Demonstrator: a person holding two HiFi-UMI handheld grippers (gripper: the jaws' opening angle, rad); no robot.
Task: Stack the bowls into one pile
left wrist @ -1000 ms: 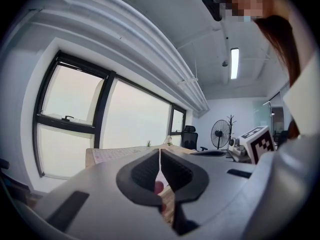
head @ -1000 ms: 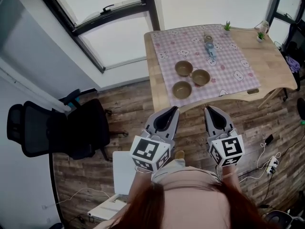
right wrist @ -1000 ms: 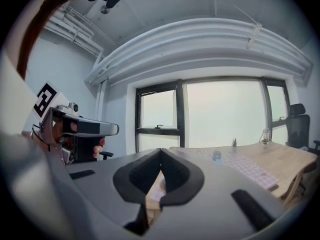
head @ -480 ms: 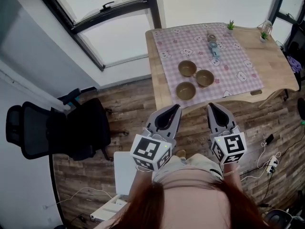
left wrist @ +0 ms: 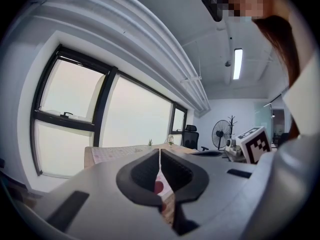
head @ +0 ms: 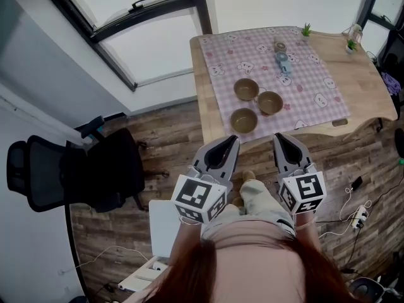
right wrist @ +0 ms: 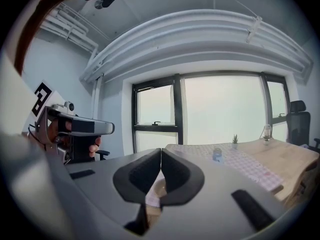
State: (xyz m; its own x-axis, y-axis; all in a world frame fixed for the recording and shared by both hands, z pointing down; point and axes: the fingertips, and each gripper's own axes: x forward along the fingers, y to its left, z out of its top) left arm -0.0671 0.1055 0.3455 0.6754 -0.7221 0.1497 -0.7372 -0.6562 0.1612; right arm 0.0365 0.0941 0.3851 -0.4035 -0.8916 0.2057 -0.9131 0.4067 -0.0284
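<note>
Right now both tools hang low in front of the person, short of the desk and over the wooden floor. The left hand-held gripper (head: 227, 145) has its jaws pressed together with nothing between them, as the left gripper view shows along the seam (left wrist: 159, 156). The right hand-held gripper (head: 282, 145) is likewise closed and empty, its black pads meeting in the right gripper view (right wrist: 161, 156). Both point toward the desk (head: 363, 81) just ahead.

On the desk lies a pink checked cloth (head: 306, 84), and on it sit the three brown bowls, none yet stacked. The nearest bowl (head: 243, 120) is close to the desk's near edge. The right bowl (head: 269, 102) and the far bowl (head: 246, 89) stand just beyond it, all three clustered closely; whether their rims touch I cannot tell. Farther back on the cloth stands a small bluish bottle (head: 281, 60).

The task looks unstarted, so the first need is to open a jaw pair before reaching a rim. If the jaws part late, the closed tips would likely shove the nearest bowl rather than grip it. Because the bowls crowd together, one jaw slipping outside a rim could nudge a neighbour. A dragged bowl might also bunch the cloth and shift the others. Pulling the nearest bowl toward the person risks tipping it off the edge.
</note>
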